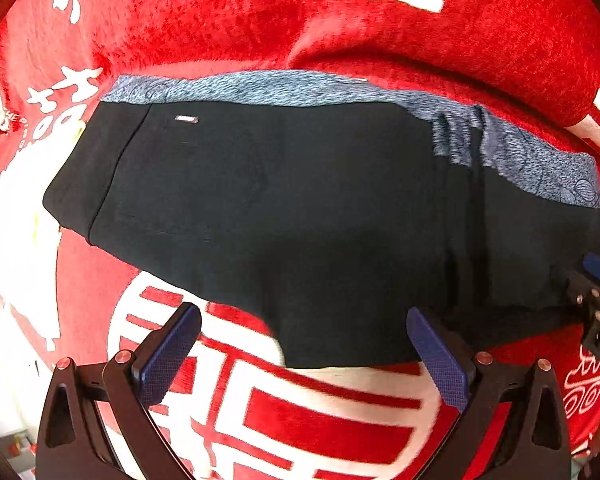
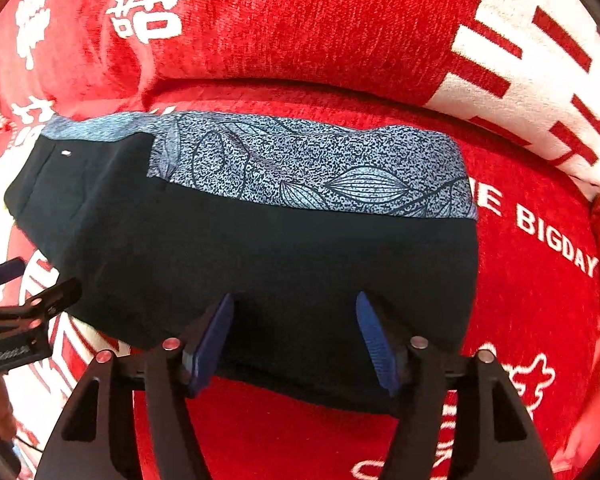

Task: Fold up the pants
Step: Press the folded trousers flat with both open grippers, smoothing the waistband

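Note:
Dark, nearly black pants (image 1: 280,200) lie folded into a compact block on a red cover, with a blue-grey leaf-patterned waistband (image 2: 320,168) along the far edge. My left gripper (image 1: 302,316) stands open above the near edge of the pants (image 2: 260,260); its blue pads (image 1: 168,356) are spread wide and nothing is pinched. My right gripper (image 2: 295,300) is open over the near right part, dark cloth lying flat between the pads (image 2: 376,340) untouched. Each gripper shows at the other view's edge: the right gripper (image 1: 598,300), the left gripper (image 2: 20,312).
The red plush cover (image 1: 220,20) with large white characters spreads under and around the pants. Behind them a red cushion (image 2: 300,20) rises like a back wall. At the far left of the left wrist view the cover ends at a pale area (image 1: 4,360).

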